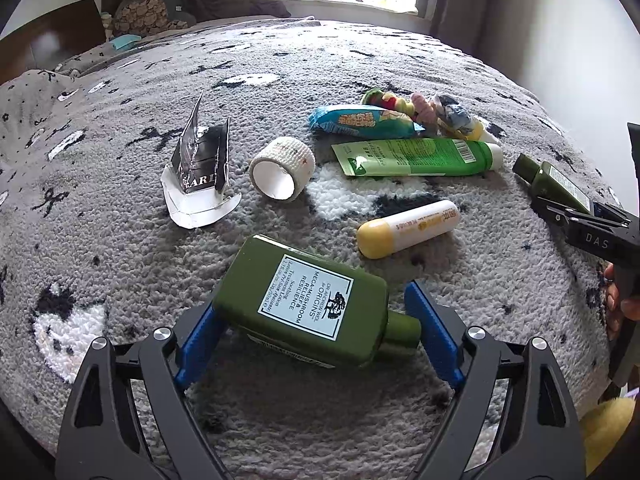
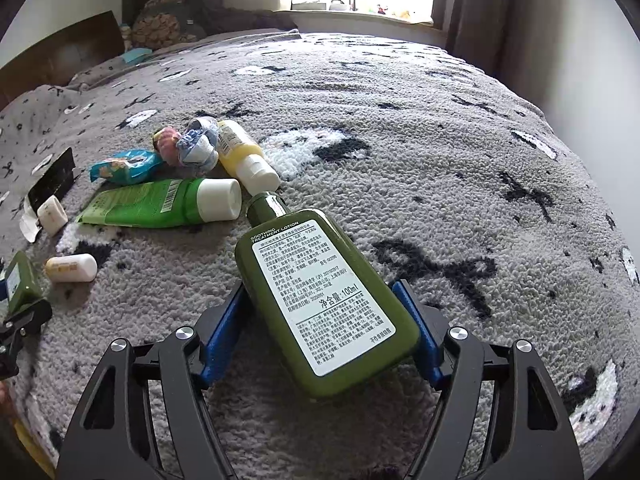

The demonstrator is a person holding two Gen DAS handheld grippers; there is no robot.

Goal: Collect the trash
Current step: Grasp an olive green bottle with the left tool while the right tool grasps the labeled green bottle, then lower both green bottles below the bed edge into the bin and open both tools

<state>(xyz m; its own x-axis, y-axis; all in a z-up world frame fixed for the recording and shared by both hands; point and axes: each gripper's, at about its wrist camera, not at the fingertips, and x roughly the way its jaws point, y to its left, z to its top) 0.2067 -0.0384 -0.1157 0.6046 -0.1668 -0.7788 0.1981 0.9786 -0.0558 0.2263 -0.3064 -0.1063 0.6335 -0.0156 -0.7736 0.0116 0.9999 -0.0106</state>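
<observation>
Between the left gripper's (image 1: 312,322) jaws lies a green bottle (image 1: 308,300); ahead of them stand a yellow-capped tube (image 1: 406,230), a tape roll (image 1: 282,168) and torn packaging (image 1: 198,178). Ahead-left of the right gripper's (image 2: 320,320) jaws a tube pile (image 2: 192,184) crowds the blanket (image 2: 440,140); ahead-right lies bare.

You see a nubby, matt grey fleece blanket (image 1: 280,64) filling the frame. At lower centre lies a glossy green plastic bottle (image 1: 304,304) with a smooth paper label. The torn box (image 1: 198,176) at centre left looks like shiny printed card.
</observation>
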